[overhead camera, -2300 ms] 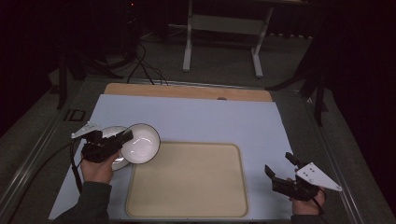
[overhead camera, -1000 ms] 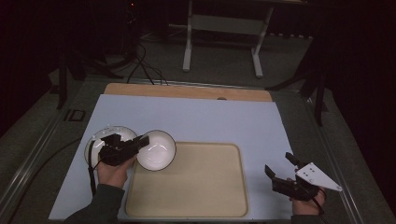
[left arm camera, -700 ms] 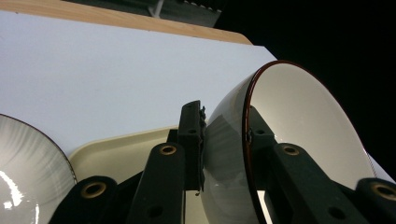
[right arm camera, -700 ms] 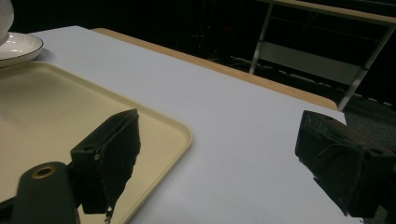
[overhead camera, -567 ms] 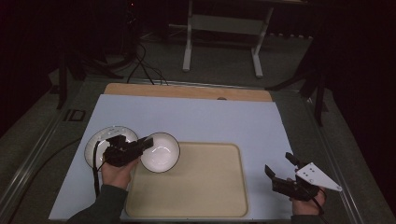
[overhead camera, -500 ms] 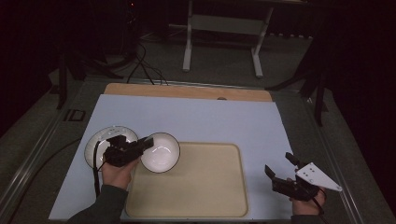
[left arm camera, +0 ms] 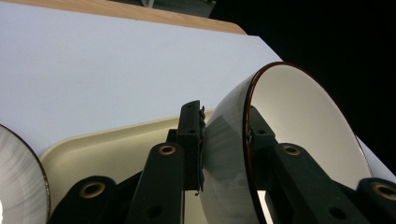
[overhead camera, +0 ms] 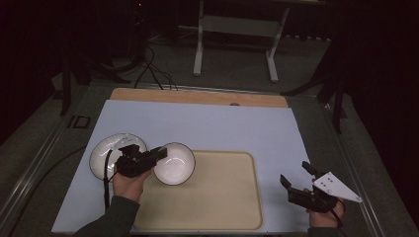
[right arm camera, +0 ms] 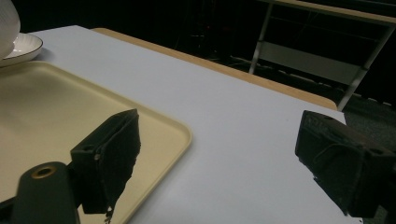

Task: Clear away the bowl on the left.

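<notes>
A white bowl with a dark rim hangs over the left corner of the cream tray; my left gripper is shut on its rim. In the left gripper view one jaw presses the bowl from outside and the other from inside. A white plate with a dark rim lies on the table just left of the tray, partly behind my left hand. My right gripper rests open near the table's right front, off the tray's right edge, with nothing between its jaws.
A pale blue mat covers the table, with a wooden strip along its far edge. A metal stand and cables lie on the dark floor beyond. The plate's rim shows at the far left of the right gripper view.
My left gripper has carried the bowl from above the plate rightward and toward me, onto the tray's left corner. The right gripper has kept still.
</notes>
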A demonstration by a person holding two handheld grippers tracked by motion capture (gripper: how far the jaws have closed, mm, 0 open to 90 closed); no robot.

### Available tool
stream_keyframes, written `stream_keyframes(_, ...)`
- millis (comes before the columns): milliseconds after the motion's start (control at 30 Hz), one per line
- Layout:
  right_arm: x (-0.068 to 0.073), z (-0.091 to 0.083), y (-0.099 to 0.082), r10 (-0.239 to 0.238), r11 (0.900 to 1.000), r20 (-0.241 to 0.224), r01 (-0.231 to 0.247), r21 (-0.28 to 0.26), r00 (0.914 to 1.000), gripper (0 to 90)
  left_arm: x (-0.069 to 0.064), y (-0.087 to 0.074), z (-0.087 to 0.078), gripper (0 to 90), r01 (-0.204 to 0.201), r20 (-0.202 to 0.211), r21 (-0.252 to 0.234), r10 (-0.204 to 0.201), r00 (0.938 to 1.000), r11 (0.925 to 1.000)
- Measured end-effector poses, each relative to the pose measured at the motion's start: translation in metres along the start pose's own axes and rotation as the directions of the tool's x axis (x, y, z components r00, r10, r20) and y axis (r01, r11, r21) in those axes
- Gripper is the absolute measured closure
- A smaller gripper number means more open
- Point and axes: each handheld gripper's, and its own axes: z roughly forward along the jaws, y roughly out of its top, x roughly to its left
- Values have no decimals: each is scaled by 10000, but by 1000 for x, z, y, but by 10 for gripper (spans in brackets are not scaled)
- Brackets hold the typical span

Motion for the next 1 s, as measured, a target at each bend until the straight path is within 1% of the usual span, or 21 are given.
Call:
stream_keyframes(400, 0, 0, 0, 5, 10000, -18, -5, 8, 10000, 137, -4, -4, 9, 746, -99, 67, 248, 97, 9999, 9996)
stream_keyframes(500, 0, 0, 0, 0, 10000, -8, 0, 0, 10000, 138, -6, -5, 12, 744, -167, 171, 341, 162, 9997, 9993)
stream_keyframes(700, 0, 0, 0, -1, 10000, -6, 1, 7, 10000, 137, -10, -7, 18, 743, -250, 240, 481, 239, 9994, 9985)
stream_keyframes(1000, 0, 0, 0, -2, 10000, -17, 2, 2, 10000, 137, -13, -10, 24, 743, -304, 265, 661, 287, 9992, 9973)
